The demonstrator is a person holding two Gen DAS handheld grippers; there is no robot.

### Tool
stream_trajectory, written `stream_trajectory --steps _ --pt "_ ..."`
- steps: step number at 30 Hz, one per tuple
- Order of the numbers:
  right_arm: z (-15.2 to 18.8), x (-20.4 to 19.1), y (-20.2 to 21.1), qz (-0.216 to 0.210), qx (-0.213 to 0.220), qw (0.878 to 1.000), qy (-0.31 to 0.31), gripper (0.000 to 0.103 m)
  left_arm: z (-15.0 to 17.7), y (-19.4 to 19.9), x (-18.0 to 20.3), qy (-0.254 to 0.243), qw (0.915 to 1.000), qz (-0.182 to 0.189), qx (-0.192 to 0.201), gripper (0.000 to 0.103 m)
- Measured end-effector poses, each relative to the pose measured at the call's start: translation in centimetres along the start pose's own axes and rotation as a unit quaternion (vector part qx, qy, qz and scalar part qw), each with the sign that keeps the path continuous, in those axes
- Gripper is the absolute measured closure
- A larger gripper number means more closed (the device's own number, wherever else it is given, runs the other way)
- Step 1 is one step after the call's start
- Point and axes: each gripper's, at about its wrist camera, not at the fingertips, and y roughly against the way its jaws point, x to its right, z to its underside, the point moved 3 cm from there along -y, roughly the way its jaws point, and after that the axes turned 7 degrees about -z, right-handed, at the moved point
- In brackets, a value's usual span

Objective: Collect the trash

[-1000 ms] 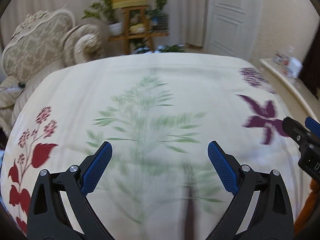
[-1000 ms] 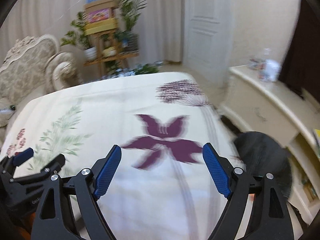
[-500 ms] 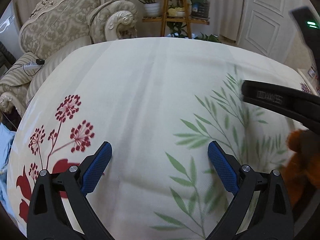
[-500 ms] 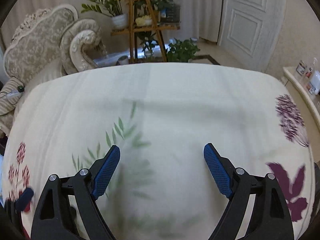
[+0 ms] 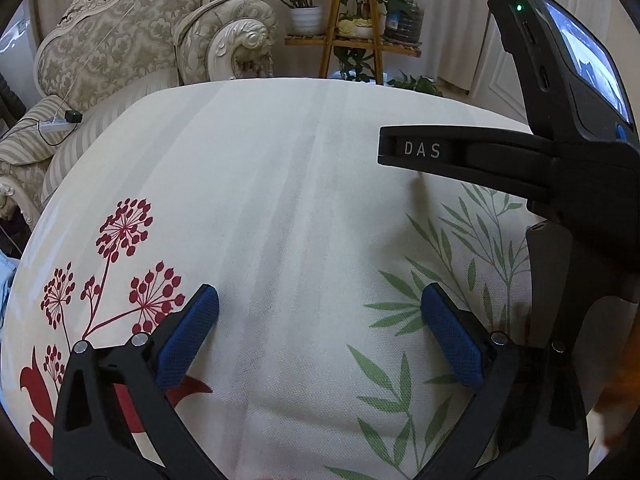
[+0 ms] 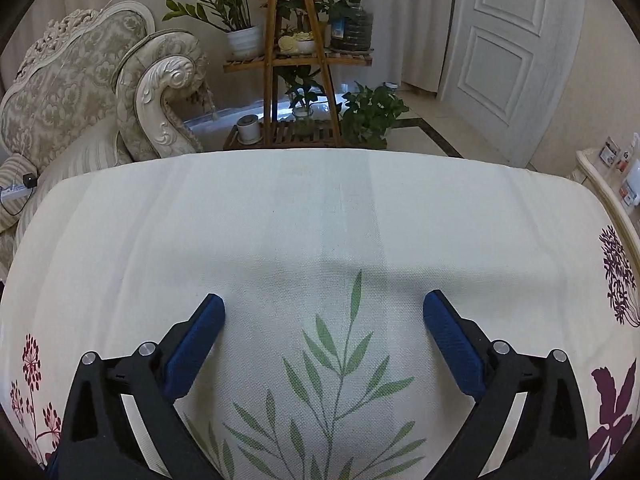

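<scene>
- The left gripper (image 5: 318, 320) is hanging over the cloth (image 5: 280, 184), jaws spread, gripping nothing.
- The right gripper (image 6: 324, 328) is likewise gaping and carrying nothing.
- No trash is showing in either view; the cloth is lying bare.
- Judging from this, the search step is running, or the collecting is already done.
- Next, the grippers are needing a sweep elsewhere, perhaps toward the sofa (image 6: 80, 92) or the floor.

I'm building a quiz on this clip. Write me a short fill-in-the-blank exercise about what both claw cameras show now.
1. Both the left claw and the right claw are ____.
2. They hover over a cream floral-printed ____.
3. Beyond it, a wooden plant stand carries potted ____.
4. The white panelled door is ____.

Missing: open; tablecloth; plants; shut
</scene>
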Motion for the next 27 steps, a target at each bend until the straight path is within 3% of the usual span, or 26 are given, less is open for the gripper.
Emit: stream_trajectory --steps 27 --pt "-0.09 -0.15 -0.16 0.000 0.000 1.000 0.001 0.006 0.01 -0.07 -0.02 0.000 1.0000 -0.001 0.001 0.004"
